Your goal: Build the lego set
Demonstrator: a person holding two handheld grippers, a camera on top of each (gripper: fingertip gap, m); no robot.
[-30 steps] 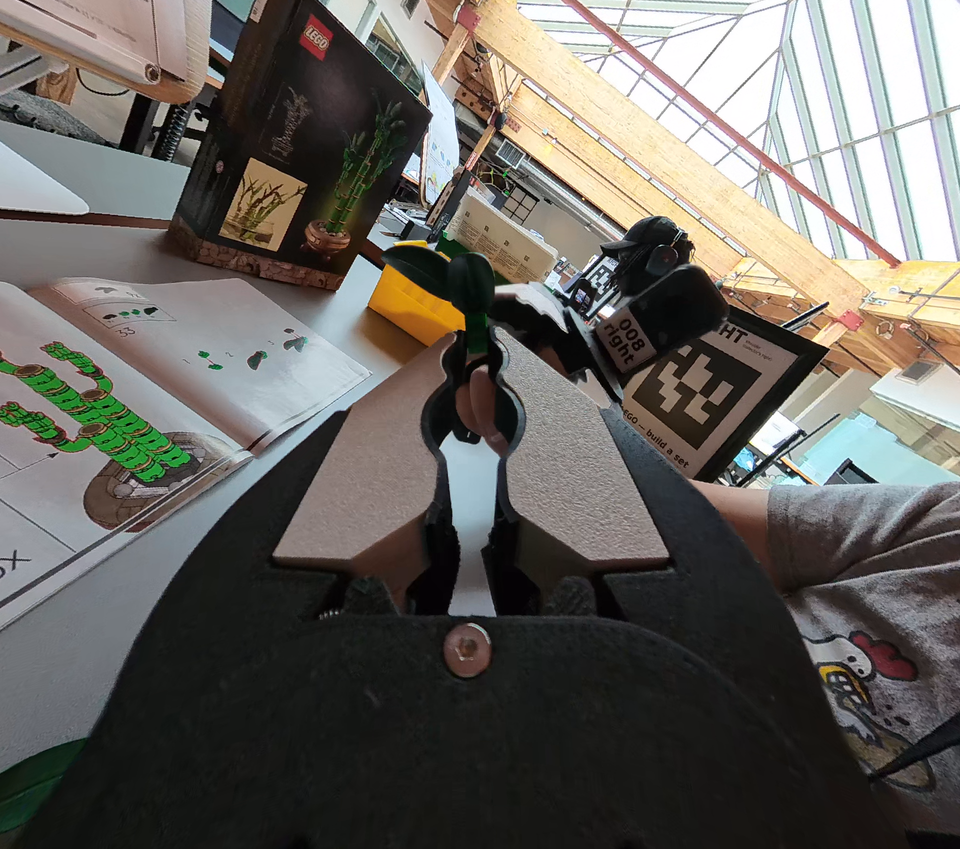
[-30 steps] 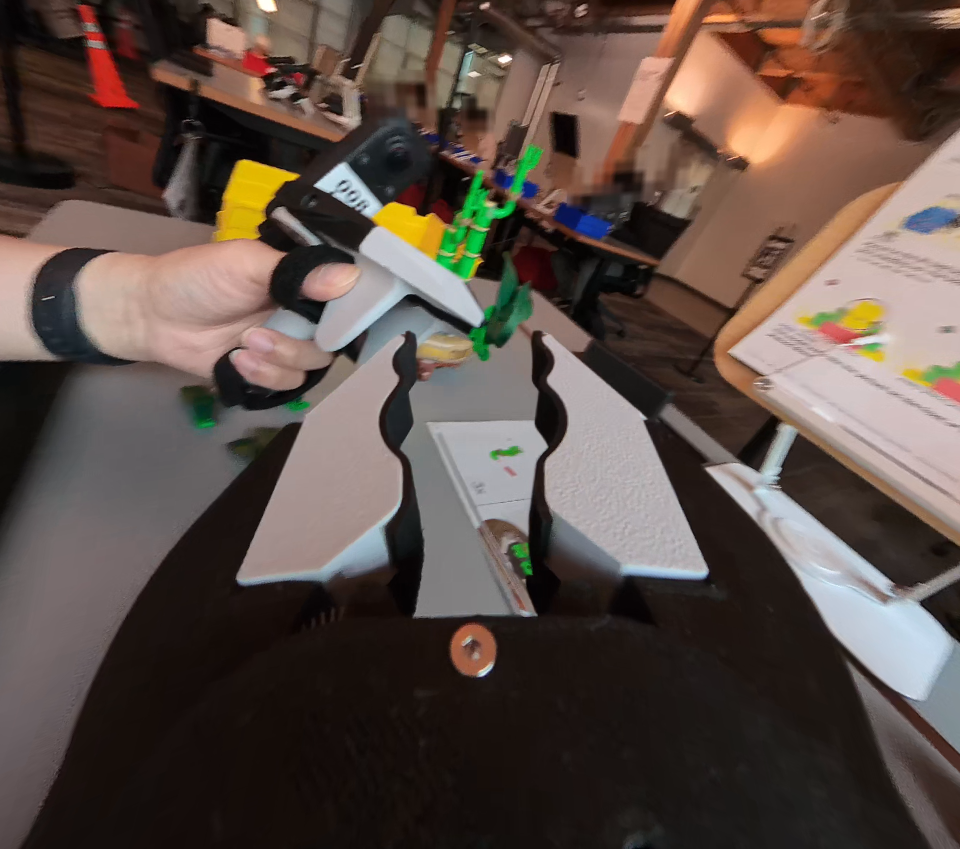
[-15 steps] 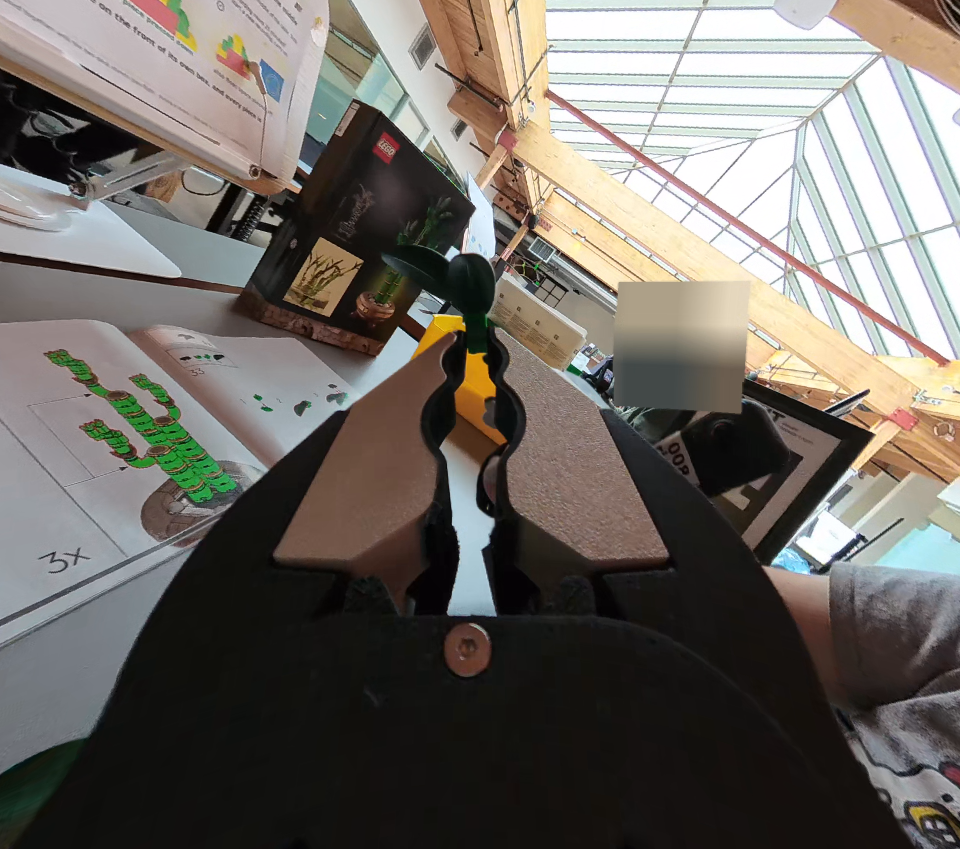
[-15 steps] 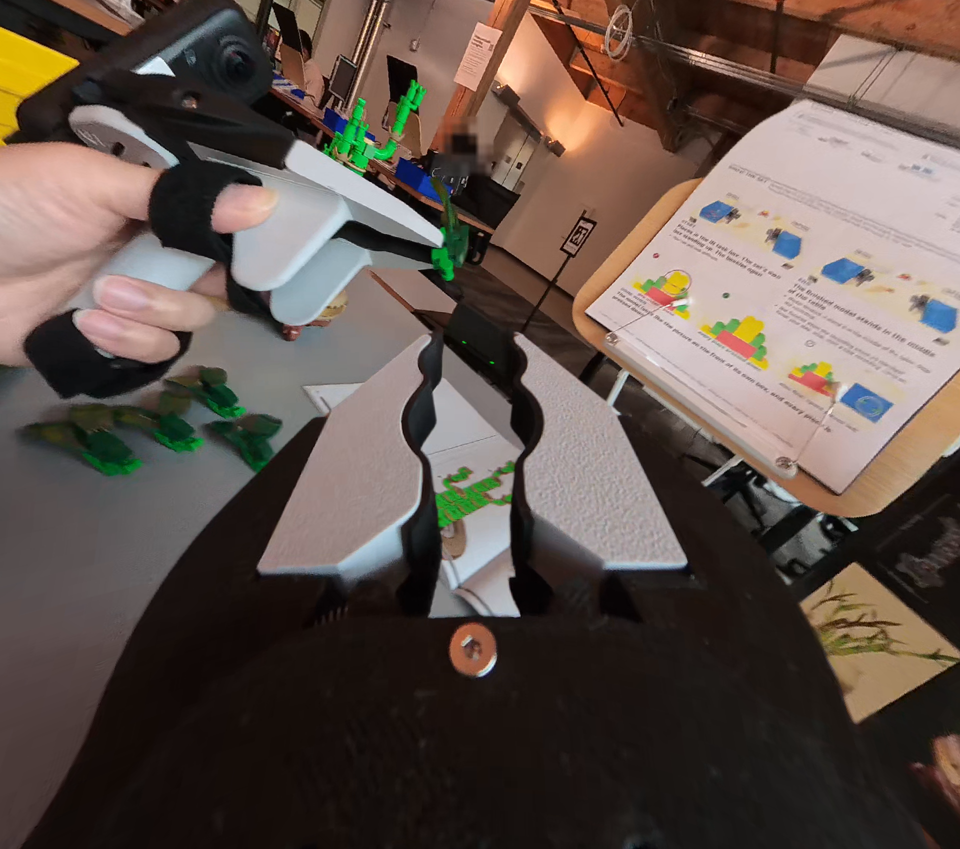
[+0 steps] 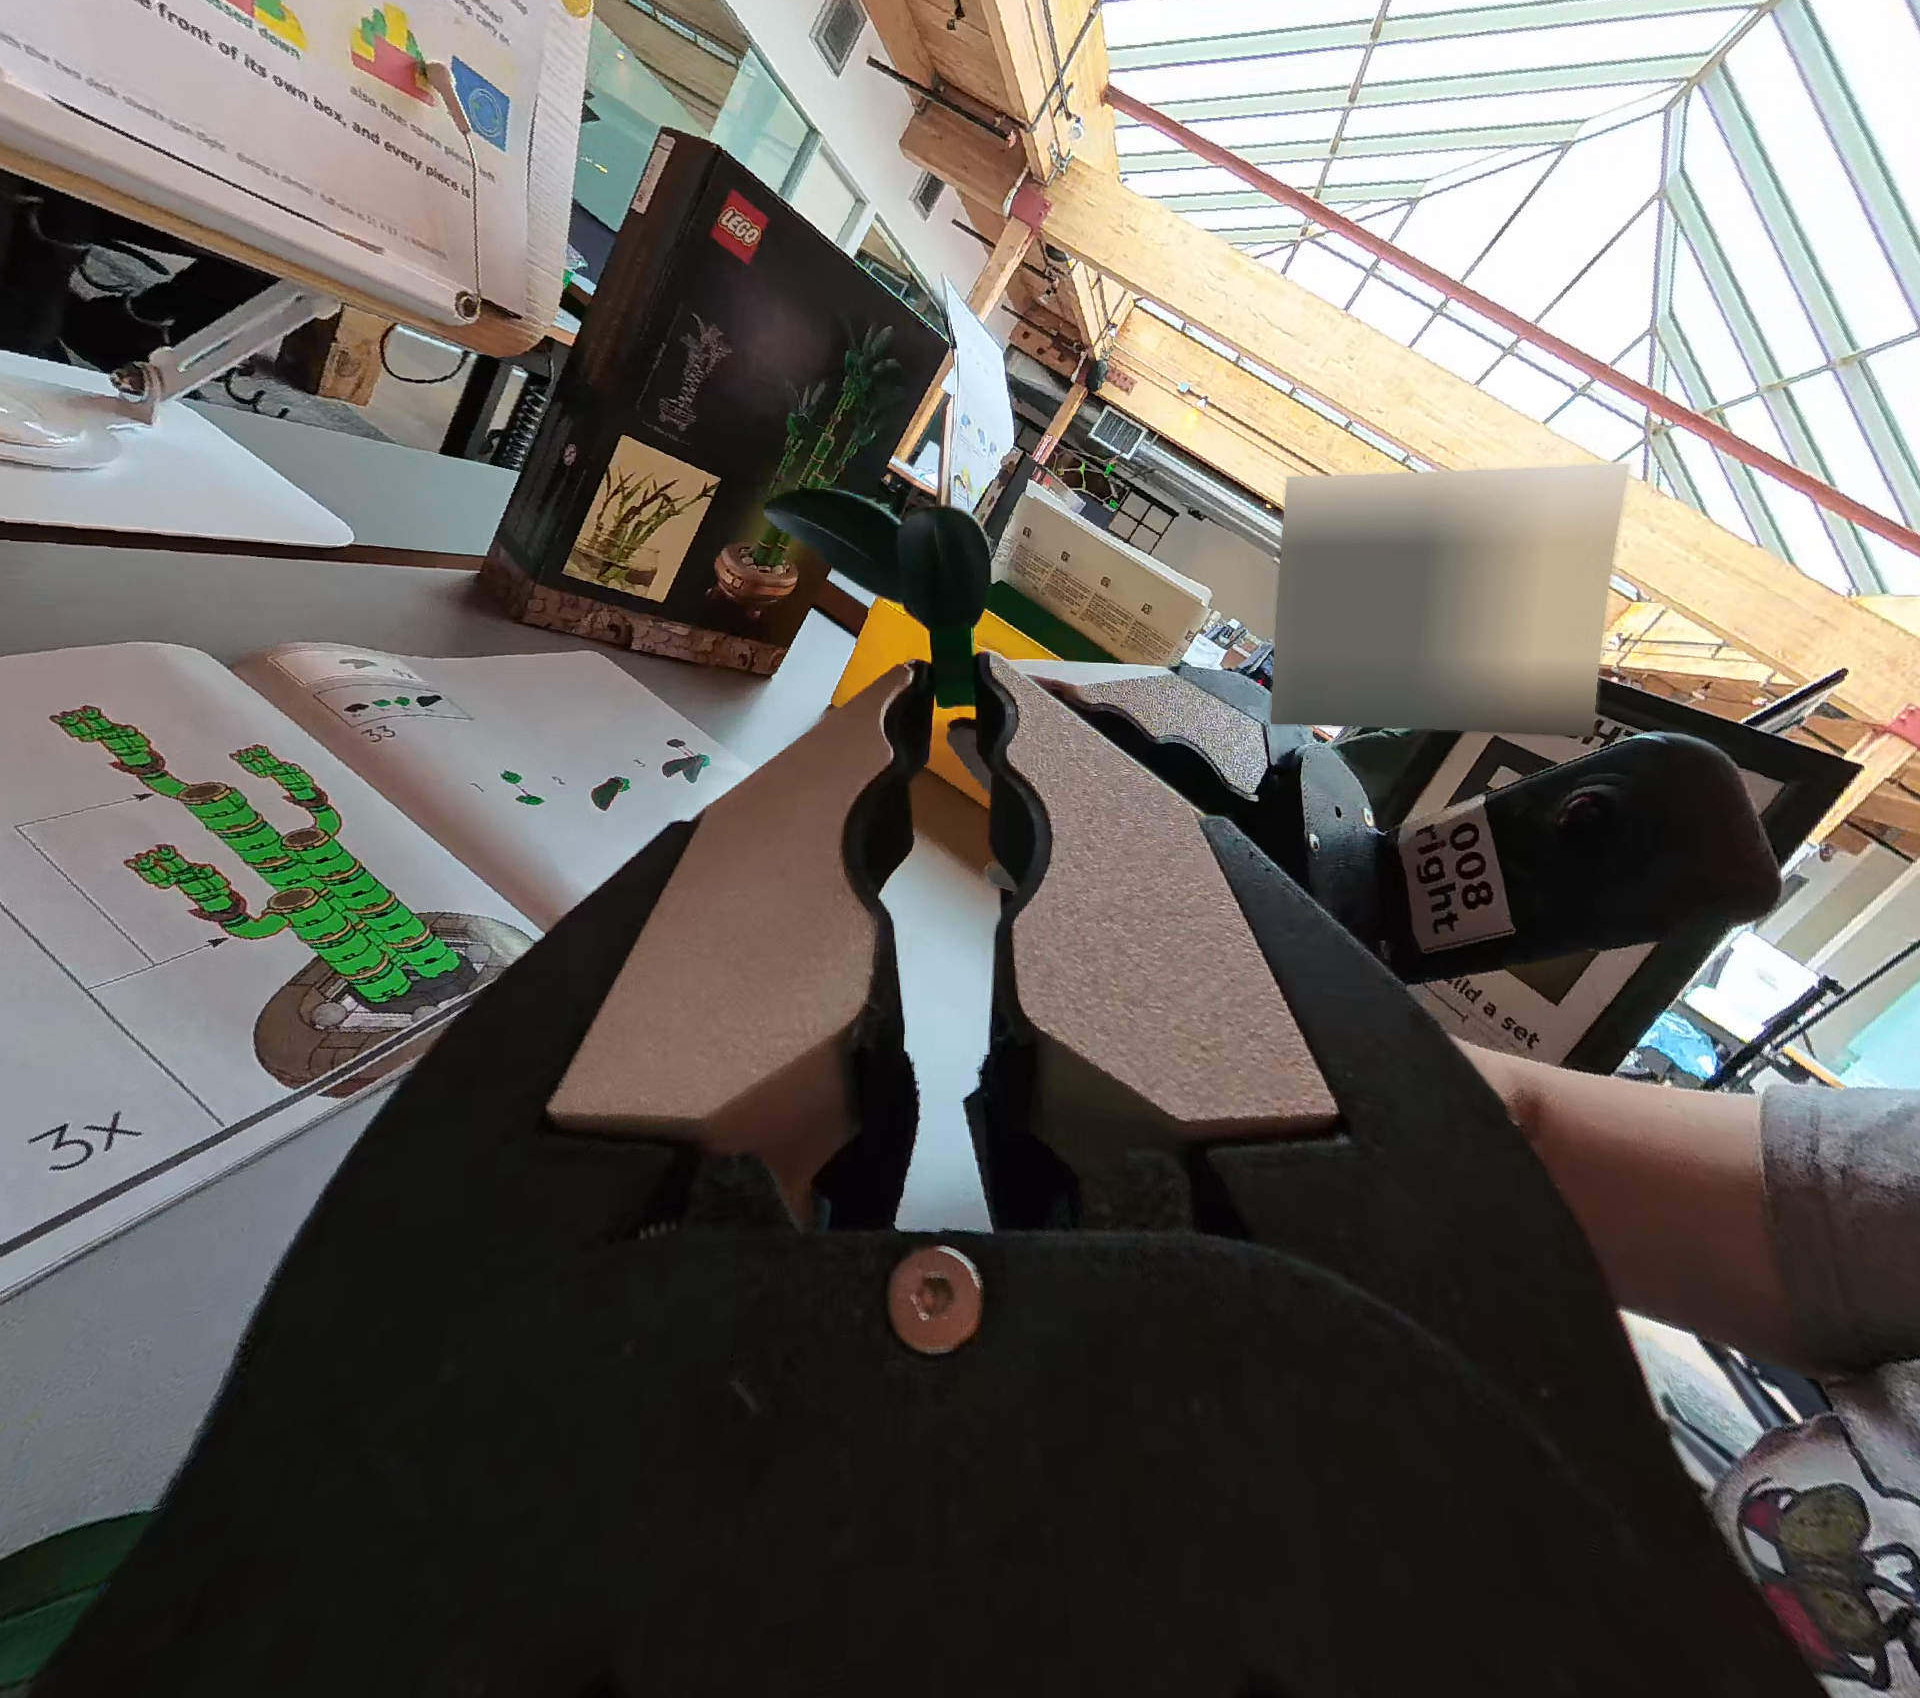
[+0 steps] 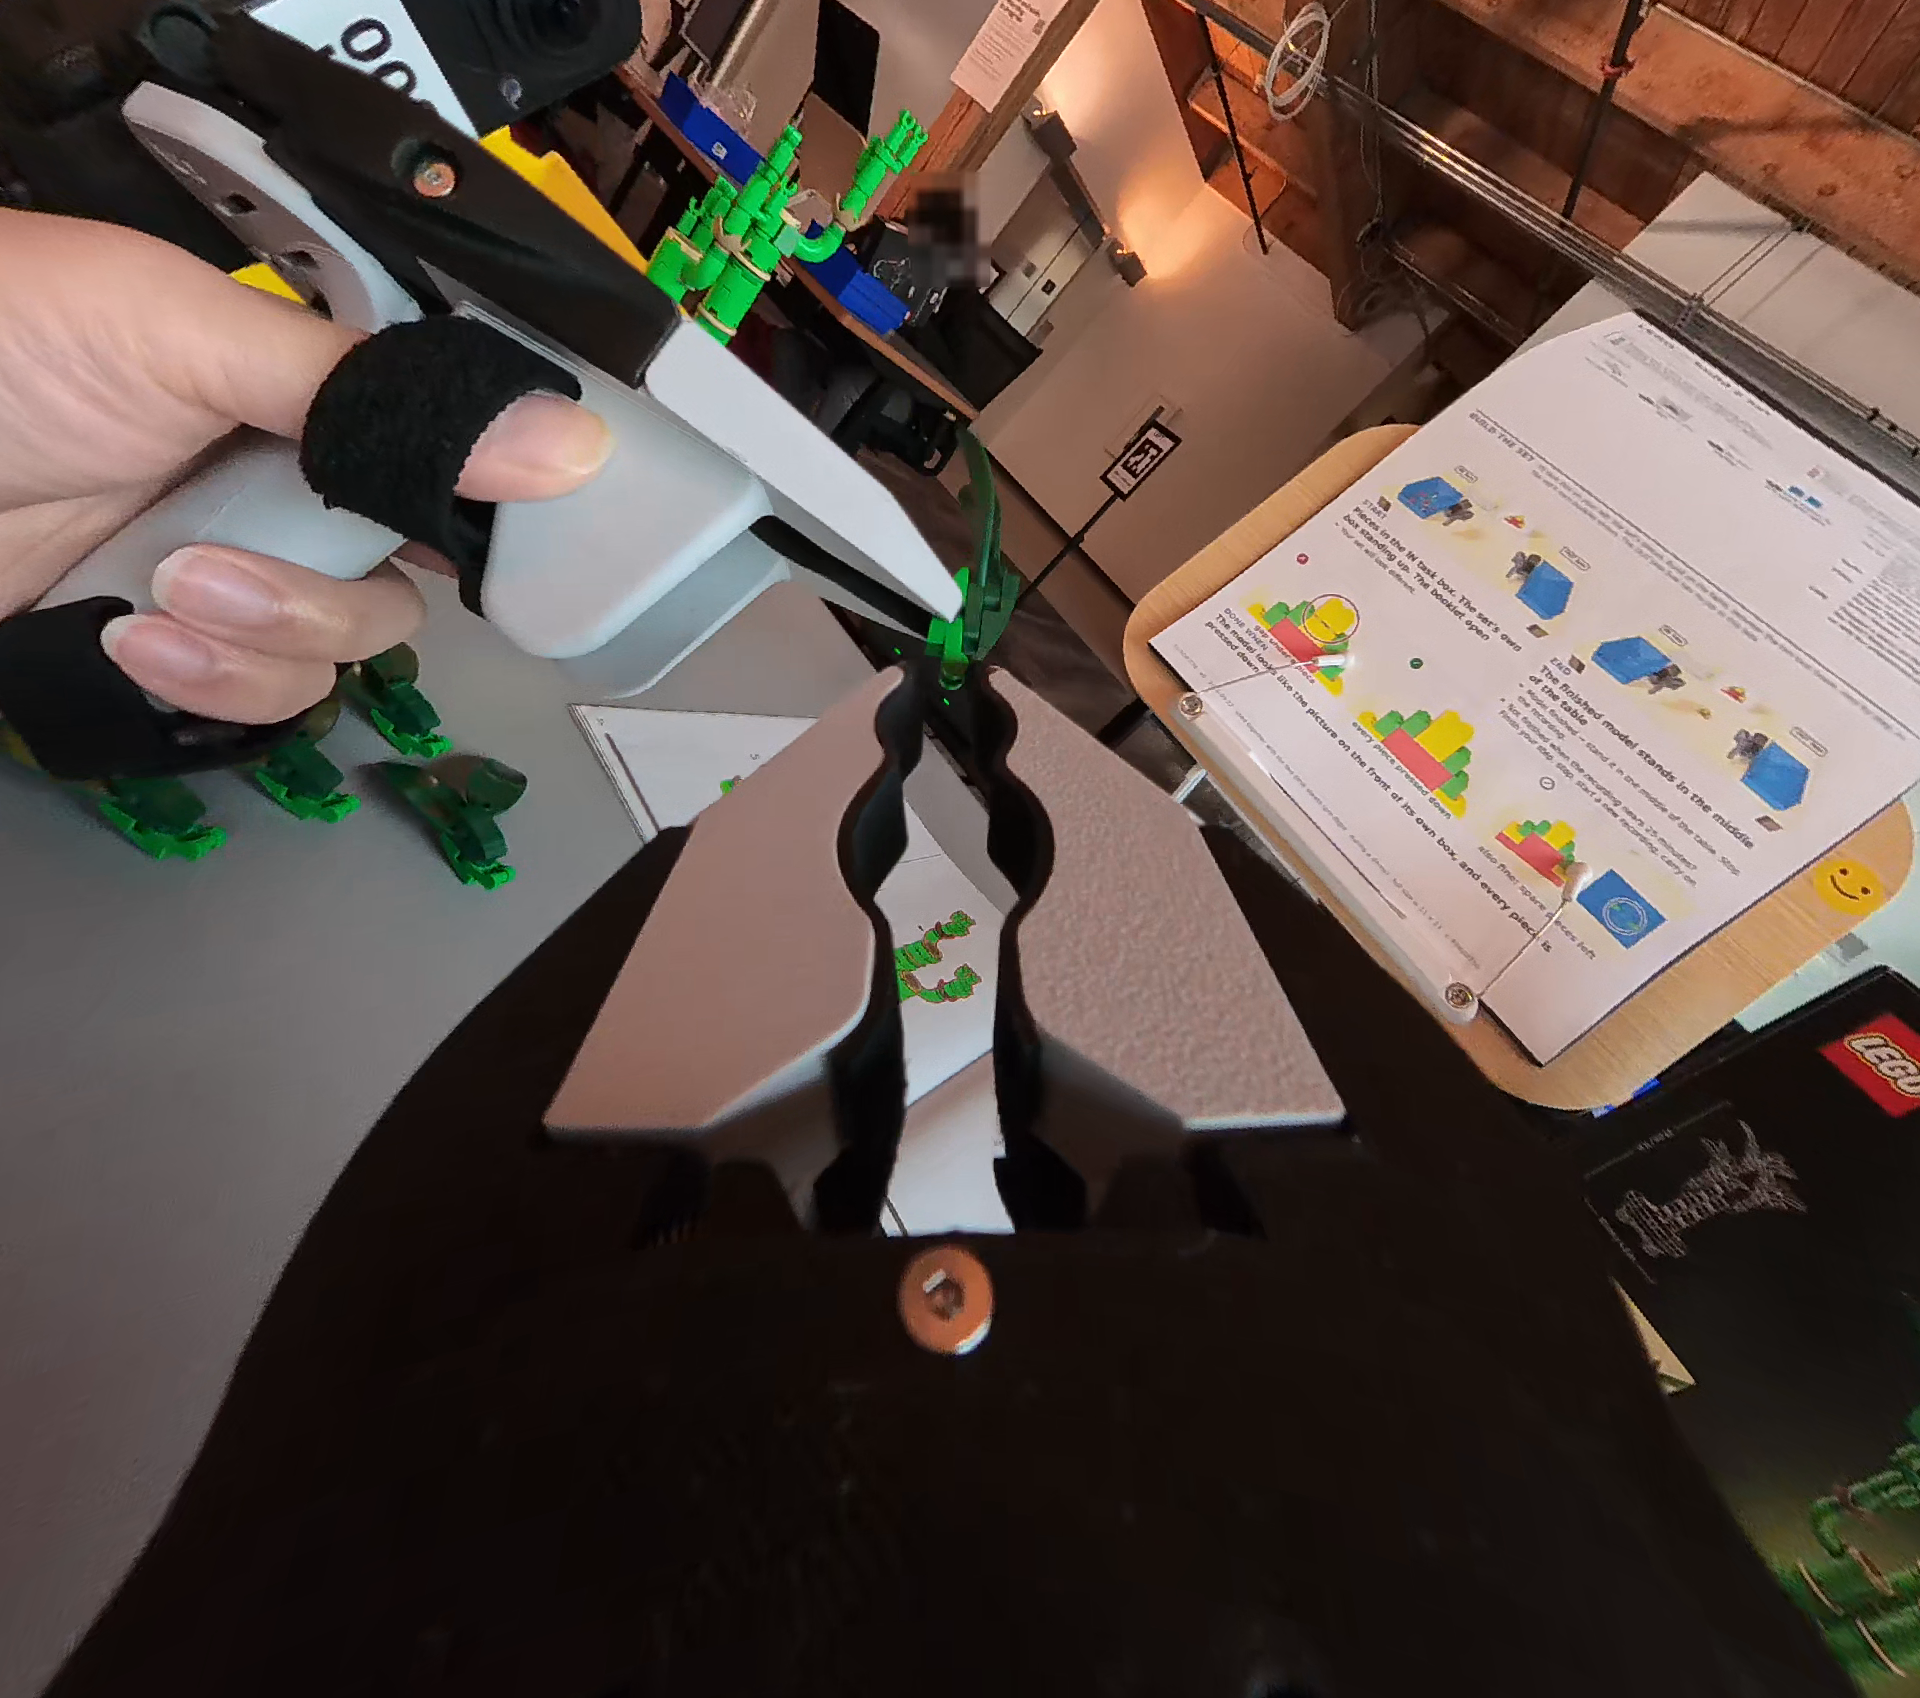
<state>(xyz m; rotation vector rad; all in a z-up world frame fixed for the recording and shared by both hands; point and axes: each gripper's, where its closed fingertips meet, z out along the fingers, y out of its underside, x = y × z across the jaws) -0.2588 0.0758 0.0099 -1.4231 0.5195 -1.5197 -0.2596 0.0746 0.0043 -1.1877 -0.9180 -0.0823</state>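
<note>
My left gripper (image 5: 951,682) is shut on the stem of a dark green leaf piece (image 5: 935,568), held up above the grey table (image 5: 312,588). In the right wrist view a hand (image 6: 156,401) holds the left gripper (image 6: 940,604) at upper left, with the leaf piece (image 6: 977,599) at its tip. My right gripper (image 6: 948,684) has its jaws drawn narrow around the bright green base of that piece. The right gripper also shows in the left wrist view (image 5: 1174,729), coming in from the right. The bright green bamboo model (image 6: 769,225) stands behind the left gripper.
Several loose green leaf pieces (image 6: 301,786) lie on the table (image 6: 260,1077). The open instruction booklet (image 5: 260,869) lies left. The dark set box (image 5: 727,422), a yellow bin (image 5: 904,651) and an instruction board on a stand (image 6: 1558,713) are around. A framed sign (image 5: 1538,1004) stands right. Less than 4 cm separates the two grippers' tips.
The right gripper's jaws went from wide open to narrow and came up to the base of the leaf piece. The left gripper kept its hold and tilted upward.
</note>
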